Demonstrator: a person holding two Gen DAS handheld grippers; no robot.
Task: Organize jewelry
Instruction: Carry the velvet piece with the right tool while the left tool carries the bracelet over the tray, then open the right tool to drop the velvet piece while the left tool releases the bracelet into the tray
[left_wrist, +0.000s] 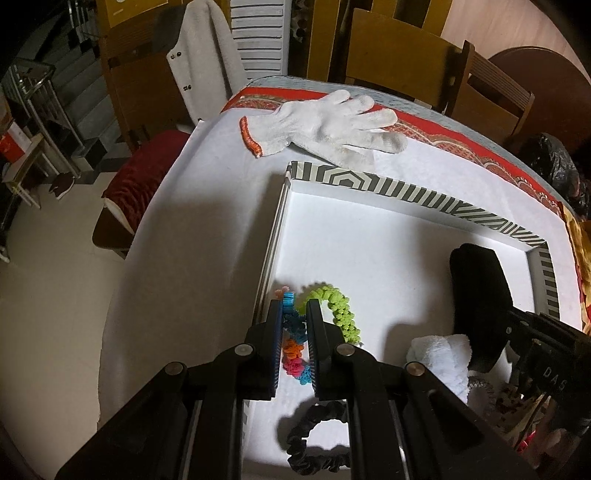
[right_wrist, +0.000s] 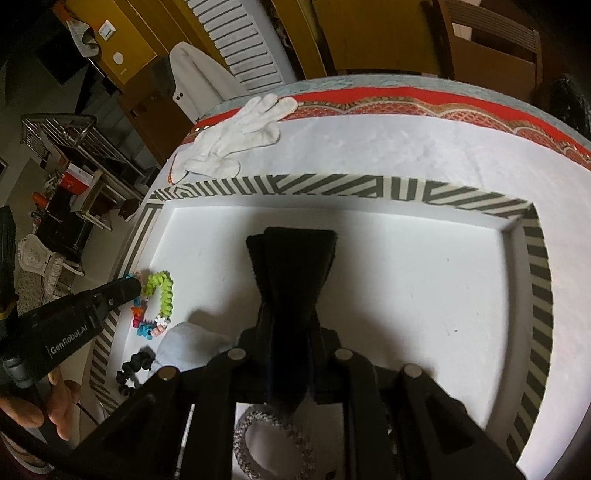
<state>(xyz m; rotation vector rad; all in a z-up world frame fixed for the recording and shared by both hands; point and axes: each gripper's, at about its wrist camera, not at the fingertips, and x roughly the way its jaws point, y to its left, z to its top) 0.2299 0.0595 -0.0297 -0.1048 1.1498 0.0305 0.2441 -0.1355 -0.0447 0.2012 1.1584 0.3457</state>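
Observation:
A white tray with a striped rim (left_wrist: 406, 192) (right_wrist: 332, 186) lies on the white-covered table. My left gripper (left_wrist: 295, 310) is shut on a multicoloured scrunchie (left_wrist: 293, 354) at the tray's left side; it also shows in the right wrist view (right_wrist: 147, 326). A lime green scrunchie (left_wrist: 340, 310) (right_wrist: 162, 291) touches it. My right gripper (right_wrist: 291, 243) is shut on a black fabric piece (right_wrist: 295, 273) (left_wrist: 480, 295) over the tray's middle. A black scrunchie (left_wrist: 317, 454) (right_wrist: 133, 365) and a white fluffy item (left_wrist: 443, 354) (right_wrist: 188, 347) lie in the tray near me.
A white work glove (left_wrist: 332, 125) (right_wrist: 236, 140) lies beyond the tray on the table. A beaded band (right_wrist: 273, 446) lies below my right gripper. Wooden chairs (left_wrist: 399, 59) stand behind the table. The table's left edge (left_wrist: 122, 295) drops to the floor.

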